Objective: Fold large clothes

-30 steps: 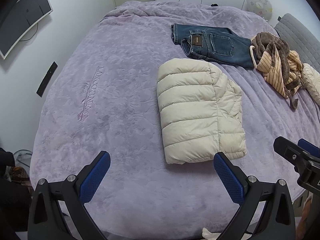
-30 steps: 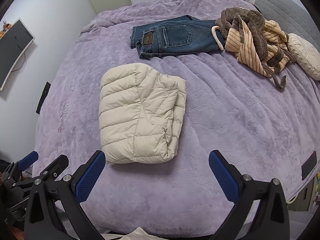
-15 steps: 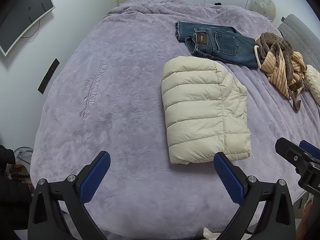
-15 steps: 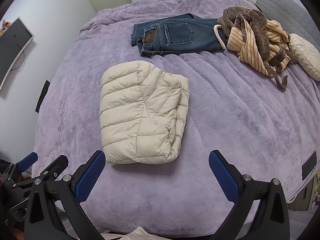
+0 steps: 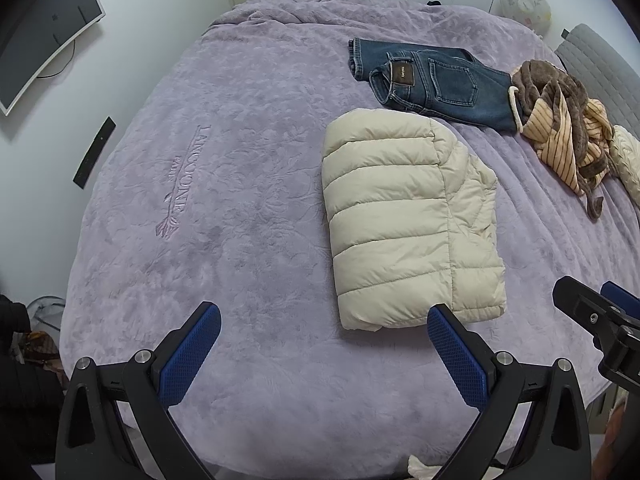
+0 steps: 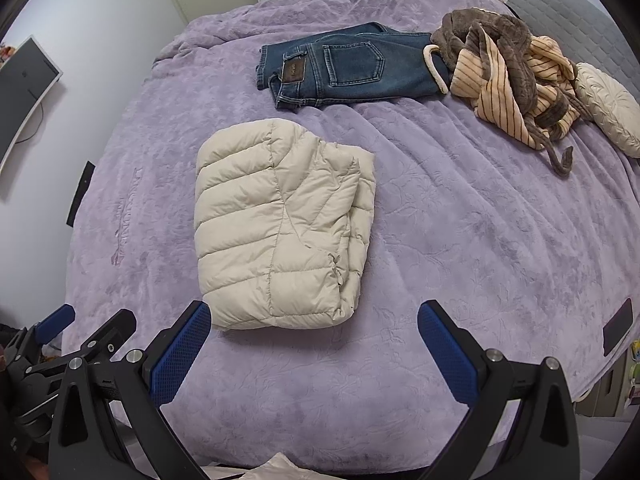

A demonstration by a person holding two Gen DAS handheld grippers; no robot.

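A cream puffer jacket (image 5: 408,220) lies folded into a rectangle on the purple bedspread (image 5: 224,184); it also shows in the right wrist view (image 6: 280,236). My left gripper (image 5: 324,344) is open and empty, held above the bed's near edge, just short of the jacket's near end. My right gripper (image 6: 314,344) is open and empty, also just short of the jacket. Each gripper shows at the edge of the other's view.
Folded blue jeans (image 5: 432,80) (image 6: 348,66) lie beyond the jacket. A heap of brown and striped orange clothing (image 5: 568,120) (image 6: 508,76) lies at the far right beside a cream cushion (image 6: 612,108). A monitor (image 5: 44,28) hangs on the left wall.
Both cameras have drifted slightly; the jacket sits a little further right and lower in the left view. The jacket itself has not moved and both grippers stay open.
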